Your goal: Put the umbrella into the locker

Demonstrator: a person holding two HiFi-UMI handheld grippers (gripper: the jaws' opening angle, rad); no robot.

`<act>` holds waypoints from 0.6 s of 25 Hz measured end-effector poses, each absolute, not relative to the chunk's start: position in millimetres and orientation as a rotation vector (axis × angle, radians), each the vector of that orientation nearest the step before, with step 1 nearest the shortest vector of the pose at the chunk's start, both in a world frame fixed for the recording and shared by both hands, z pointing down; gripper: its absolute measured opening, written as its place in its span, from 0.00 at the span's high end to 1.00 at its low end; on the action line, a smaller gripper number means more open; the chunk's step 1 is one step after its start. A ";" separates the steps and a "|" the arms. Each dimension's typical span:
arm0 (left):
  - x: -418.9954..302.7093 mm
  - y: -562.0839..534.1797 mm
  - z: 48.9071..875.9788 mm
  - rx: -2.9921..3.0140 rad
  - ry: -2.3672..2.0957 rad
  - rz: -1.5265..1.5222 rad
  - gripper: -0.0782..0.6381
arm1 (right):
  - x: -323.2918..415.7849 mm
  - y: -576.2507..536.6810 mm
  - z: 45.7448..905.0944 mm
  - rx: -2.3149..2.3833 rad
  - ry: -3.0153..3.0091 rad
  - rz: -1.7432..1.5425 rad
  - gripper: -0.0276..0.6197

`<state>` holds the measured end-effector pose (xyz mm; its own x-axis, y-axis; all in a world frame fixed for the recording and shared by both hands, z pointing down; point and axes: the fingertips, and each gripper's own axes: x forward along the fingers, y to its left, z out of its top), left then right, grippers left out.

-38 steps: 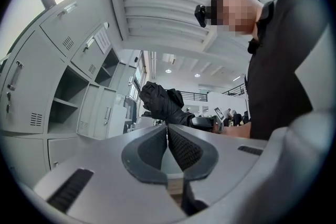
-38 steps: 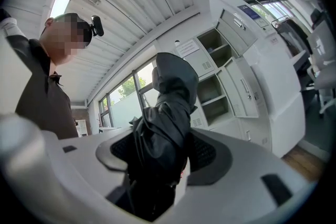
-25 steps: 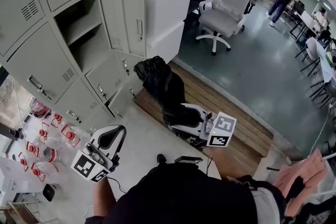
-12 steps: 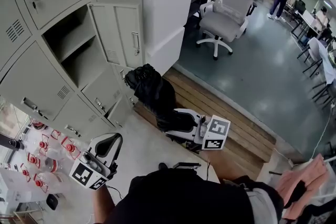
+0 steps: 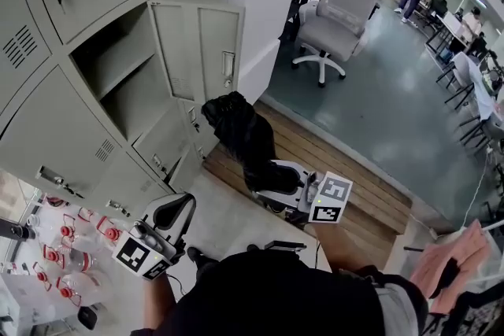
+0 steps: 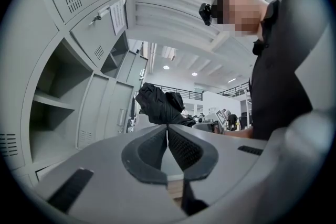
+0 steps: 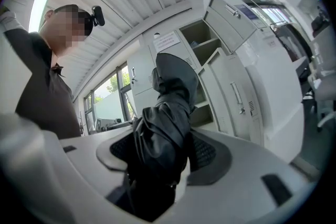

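As the right gripper (image 7: 167, 150) stands now, we find its fingers pinching a folded black umbrella (image 5: 240, 130) low on its body, the fabric bulging out between them. The umbrella's long axis runs away from the fingers, up and leftward in the head view. Its free end is aimed toward the open locker compartment (image 5: 110, 83), which lies beyond and to the left, with its door (image 5: 206, 51) swung wide alongside. Umbrella and compartment are apart; no part of the umbrella is inside the opening. The left gripper (image 6: 167, 140) hangs lower, near the person, fingers pressed together on nothing. We judge the right hand the nearer and the only one loaded. The coming move needs the free end carried leftward past the door edge and in beneath the shelf (image 5: 122, 65).
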<state>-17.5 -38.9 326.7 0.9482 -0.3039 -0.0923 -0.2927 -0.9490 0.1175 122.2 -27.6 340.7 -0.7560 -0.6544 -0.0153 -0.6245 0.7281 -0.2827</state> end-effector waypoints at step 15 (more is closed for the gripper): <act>-133.3 -128.1 316.1 2.981 -0.481 -0.124 0.87 | 3.0 -124.4 336.1 -1.246 2.773 -0.392 0.54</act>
<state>-133.3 -128.1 316.1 0.9461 -0.3178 -0.0619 -0.3079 -0.9424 0.1308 3.0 -124.4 336.1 -0.6672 -0.7441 0.0347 -0.7245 0.6374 -0.2624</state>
